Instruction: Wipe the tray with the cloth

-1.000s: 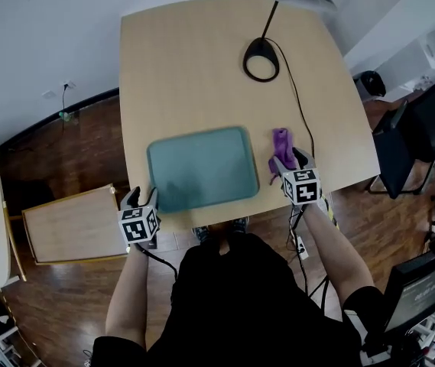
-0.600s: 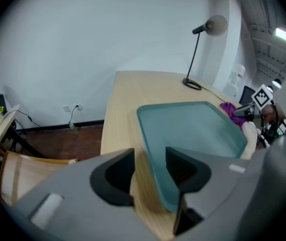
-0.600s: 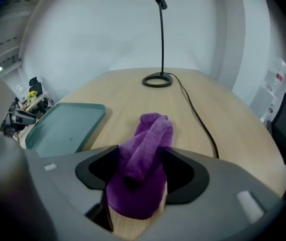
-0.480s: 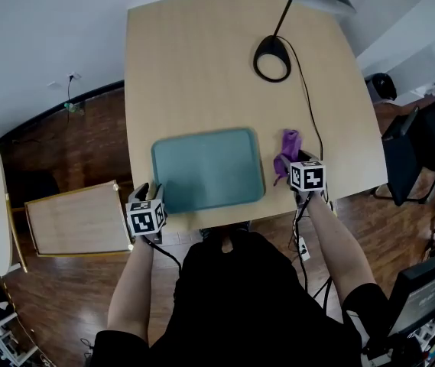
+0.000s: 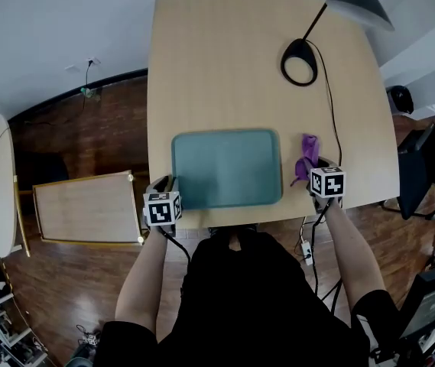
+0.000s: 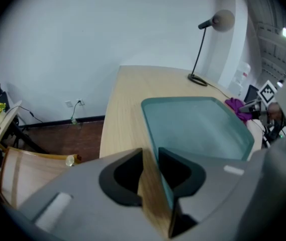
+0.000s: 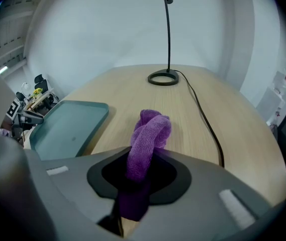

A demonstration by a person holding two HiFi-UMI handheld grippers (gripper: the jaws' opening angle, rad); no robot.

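Room: pale wall, dark wooden floor (image 5: 79, 136), and a light wooden bench (image 5: 225, 67) seen from above.
Lamp: a black desk lamp (image 5: 300, 61) stands at the far right of the bench; its cord (image 5: 333, 125) runs back toward the near edge.
Tray: the teal tray (image 5: 227, 167) lies flat and bare near the bench's front edge, between the two tools.
Cloth: the purple cloth (image 5: 307, 153) is bunched just right of the tray, apart from it, with its far end resting on the bench.
Left tool (image 6: 150, 155): at the tray's near left corner; its jaws have just been closing, the tray's rim stands between them, and a strip of bench shows in the gap, so they are not yet clamped.
Right tool (image 7: 138, 167): its jaws have just been closing and now pinch the cloth's near end.
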